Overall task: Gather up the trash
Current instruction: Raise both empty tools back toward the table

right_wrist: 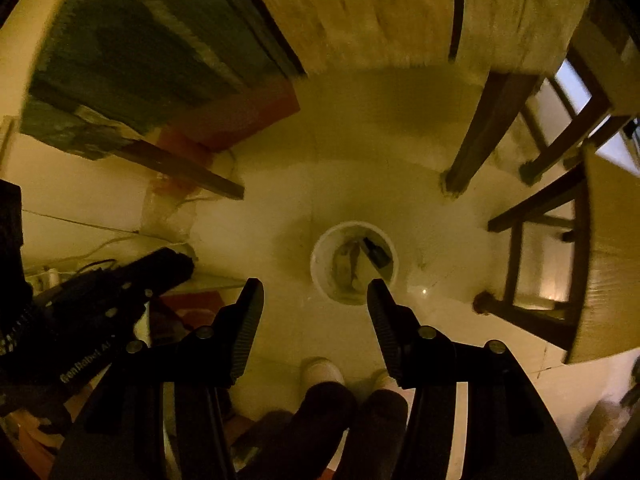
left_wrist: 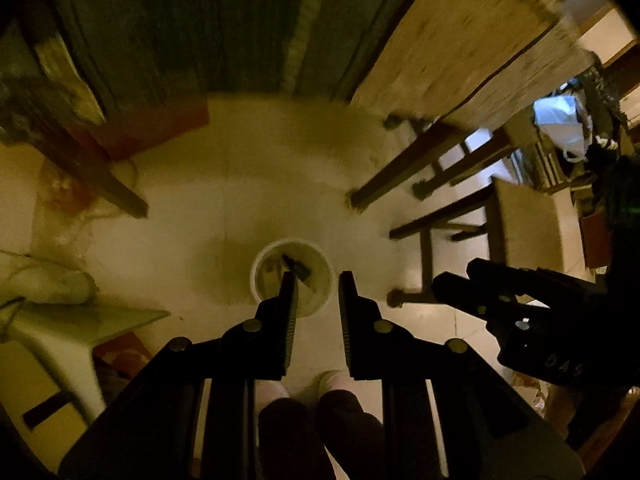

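1. The white bin (right_wrist: 354,262) sits on the floor below both your grippers, dark scraps, probably trash, inside.
2. Left gripper (left_wrist: 318,280) slightly parted, right gripper (right_wrist: 316,286) wider; both empty.

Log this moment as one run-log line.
left gripper: open, empty | right gripper: open, empty | white bin: on floor below, trash inside

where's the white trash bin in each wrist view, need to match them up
Left wrist: the white trash bin sits on the floor at lower centre, partly behind the left gripper tips.
Right wrist: the bin is just right of centre, above the right gripper tips.
Shared landmark: the dark table leg, up and right of the bin in both.
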